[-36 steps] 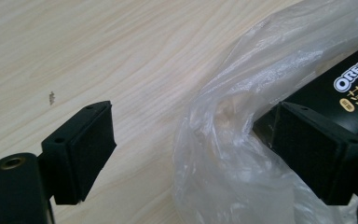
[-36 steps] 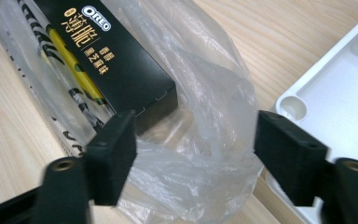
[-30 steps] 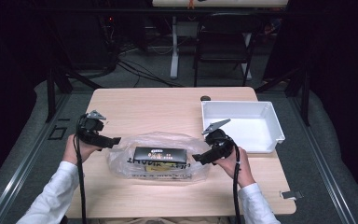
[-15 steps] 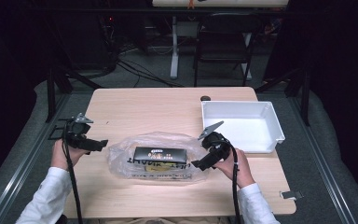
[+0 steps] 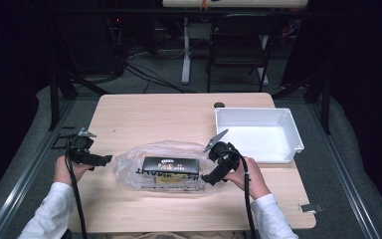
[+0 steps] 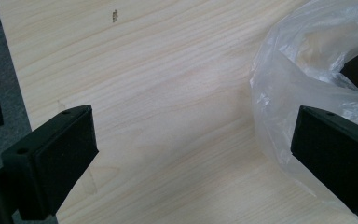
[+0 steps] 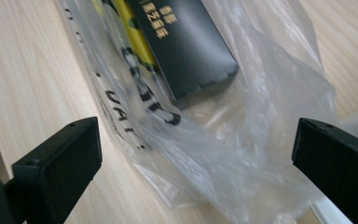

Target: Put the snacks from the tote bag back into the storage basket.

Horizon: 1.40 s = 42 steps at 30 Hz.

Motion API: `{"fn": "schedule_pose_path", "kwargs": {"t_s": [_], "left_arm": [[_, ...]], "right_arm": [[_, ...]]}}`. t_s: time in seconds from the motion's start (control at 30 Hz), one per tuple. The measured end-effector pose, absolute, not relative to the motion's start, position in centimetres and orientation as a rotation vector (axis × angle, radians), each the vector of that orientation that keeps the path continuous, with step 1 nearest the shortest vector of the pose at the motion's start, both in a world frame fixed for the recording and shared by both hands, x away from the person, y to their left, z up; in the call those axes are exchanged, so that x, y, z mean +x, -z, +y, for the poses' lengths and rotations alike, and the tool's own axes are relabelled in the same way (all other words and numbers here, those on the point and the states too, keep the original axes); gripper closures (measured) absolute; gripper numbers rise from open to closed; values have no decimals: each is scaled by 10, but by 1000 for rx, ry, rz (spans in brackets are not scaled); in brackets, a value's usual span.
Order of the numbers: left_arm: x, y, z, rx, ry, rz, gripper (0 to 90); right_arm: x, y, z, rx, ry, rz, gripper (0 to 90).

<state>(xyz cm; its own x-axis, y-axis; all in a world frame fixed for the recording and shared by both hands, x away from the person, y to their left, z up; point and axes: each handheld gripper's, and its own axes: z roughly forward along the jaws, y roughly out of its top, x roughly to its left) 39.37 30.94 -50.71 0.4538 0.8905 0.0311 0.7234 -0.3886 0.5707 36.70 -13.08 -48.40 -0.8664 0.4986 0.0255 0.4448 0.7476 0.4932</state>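
High view: clear plastic bag (image 5: 166, 167) with a black box (image 5: 171, 165) inside lies mid-bench (image 5: 144, 112); white tray (image 5: 258, 134) at the right. Left claw (image 5: 103, 160) sits just left of the bag, right claw (image 5: 210, 178) at its right end. Left claw view: jaws apart over bare wood, bag beside one jaw. Right claw view: jaws apart, straddling the bag's end, box beyond.

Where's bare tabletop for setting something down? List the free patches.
Free: the far strip of the table behind the plastic bag and left of the white tray; the near edge before the bag. Crowded: mid-table, where the left tool and right tool flank the bag.
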Motion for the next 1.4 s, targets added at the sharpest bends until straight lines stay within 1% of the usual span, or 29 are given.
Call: {"fn": "schedule_pose_path", "kwargs": {"t_s": [0.03,0.17,0.3,0.37,0.4,0.43,0.53,0.57,0.63,0.7,0.9,0.97,1.2,1.37,1.4], "left_arm": [[394,507,309,2235,-440,1346,3],[394,508,306,2244,-438,1336,3],[396,512,305,2254,-430,1335,2],[396,512,306,2259,-424,1339,2],[396,512,306,2258,-424,1341,2],[396,512,306,2255,-422,1340,2],[396,512,305,2257,-420,1335,2],[397,513,305,2254,-428,1335,2],[397,514,305,2255,-427,1331,2],[398,514,305,2258,-424,1334,2],[399,515,306,2262,-418,1333,2],[398,514,305,2264,-418,1326,2],[398,514,303,2272,-419,1315,2],[399,515,303,2283,-408,1312,2],[399,515,303,2283,-410,1312,2]], "right_arm": [[367,484,-129,773,-777,2828,12],[371,480,-112,691,-747,2869,16],[381,474,-92,594,-694,2908,42],[388,474,-83,542,-669,2922,81],[392,474,-75,515,-641,2919,121],[394,475,-72,499,-650,2928,141],[400,479,-60,444,-567,2953,173],[403,480,-56,425,-538,2955,202],[405,484,-52,400,-525,2969,229],[407,487,-49,365,-491,2971,299],[412,496,-39,284,-394,2985,407],[412,498,-35,251,-360,2988,424],[415,500,-28,210,-328,3024,402],[416,504,-25,194,-277,3048,363],[417,504,-25,192,-288,3048,370]]}}
